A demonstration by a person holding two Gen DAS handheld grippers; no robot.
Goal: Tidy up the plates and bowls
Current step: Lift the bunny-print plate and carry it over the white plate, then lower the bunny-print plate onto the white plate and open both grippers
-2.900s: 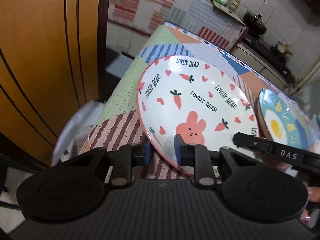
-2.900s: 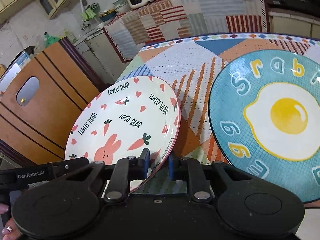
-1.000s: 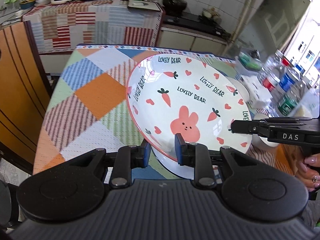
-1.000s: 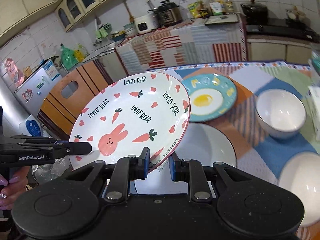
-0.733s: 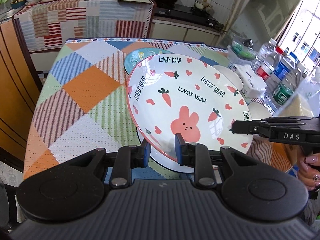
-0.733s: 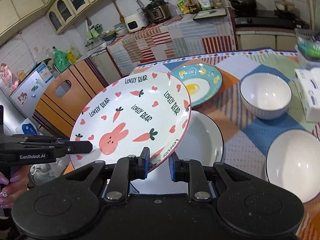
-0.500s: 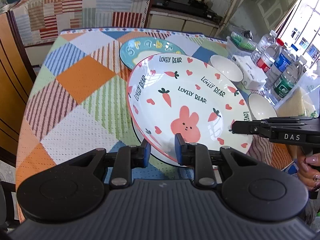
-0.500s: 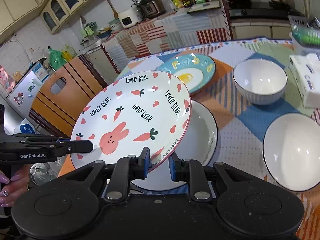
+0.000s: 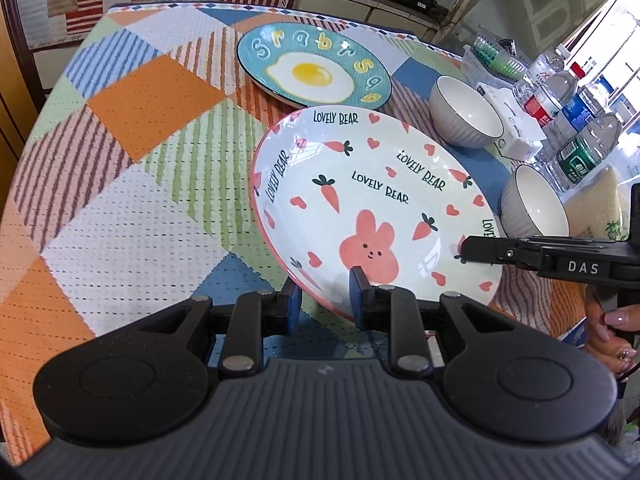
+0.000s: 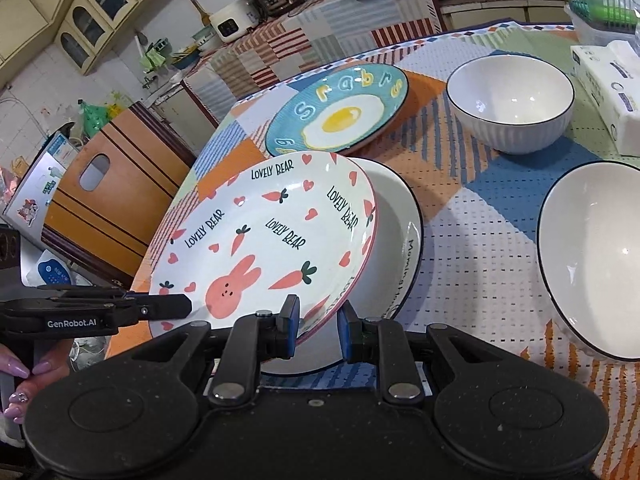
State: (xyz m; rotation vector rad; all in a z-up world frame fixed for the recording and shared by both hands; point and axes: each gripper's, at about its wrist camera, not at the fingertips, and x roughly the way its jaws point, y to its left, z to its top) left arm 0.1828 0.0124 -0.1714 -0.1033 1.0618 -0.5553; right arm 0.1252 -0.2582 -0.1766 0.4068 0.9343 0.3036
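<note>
Both grippers have hold of the bunny plate (image 9: 372, 208), one at each side of its rim. The left gripper (image 9: 322, 298) has its jaws drawn narrow and pinched on the near edge, and the right gripper (image 10: 316, 322) is clamped the same way on the opposite edge; from the left camera the right tool's black tip reaches over the rim from the right. The plate is tilted, its far side raised, and it hangs just above a white plate (image 10: 396, 240) with a dark rim that lies on the checked cloth (image 9: 120, 184). Whether its low edge already touches the white plate I cannot tell. Behind them lies the egg plate (image 9: 312, 70), flat on the cloth and apart from the pair. A white bowl (image 10: 510, 110) stands to the right of the egg plate, and a second bowl (image 10: 596, 256) sits nearer on the right. A tissue pack (image 10: 608, 80) is just beyond the far bowl, and water bottles (image 9: 576, 128) stand at the table's right edge. A hand (image 10: 20, 384) grips the left tool's handle.
</note>
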